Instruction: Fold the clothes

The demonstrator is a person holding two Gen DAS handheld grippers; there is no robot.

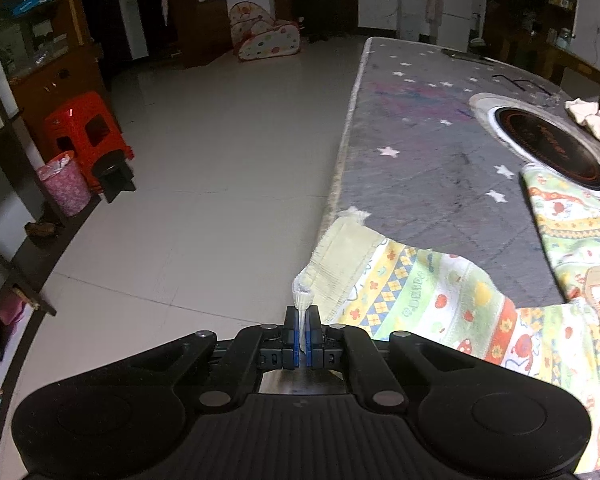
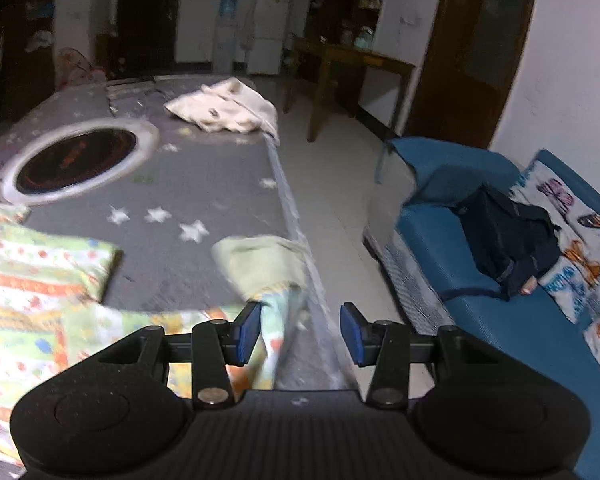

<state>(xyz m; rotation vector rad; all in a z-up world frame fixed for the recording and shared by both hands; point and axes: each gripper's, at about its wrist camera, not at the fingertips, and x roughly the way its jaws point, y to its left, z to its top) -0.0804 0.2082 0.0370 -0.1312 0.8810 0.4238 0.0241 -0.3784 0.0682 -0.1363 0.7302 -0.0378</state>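
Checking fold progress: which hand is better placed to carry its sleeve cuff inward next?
Left. Its tongs are shut on the pale ribbed cuff of the colourful patterned garment; the right tongs stand open, cloth beside one pad.

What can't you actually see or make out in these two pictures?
- Patterned garment: the left view's right edge and the left gripper cut it off.
- Sleeve by the right gripper: blurred in the right view.
- Cream cloth: too blurred to identify.
- Person: in neither view.
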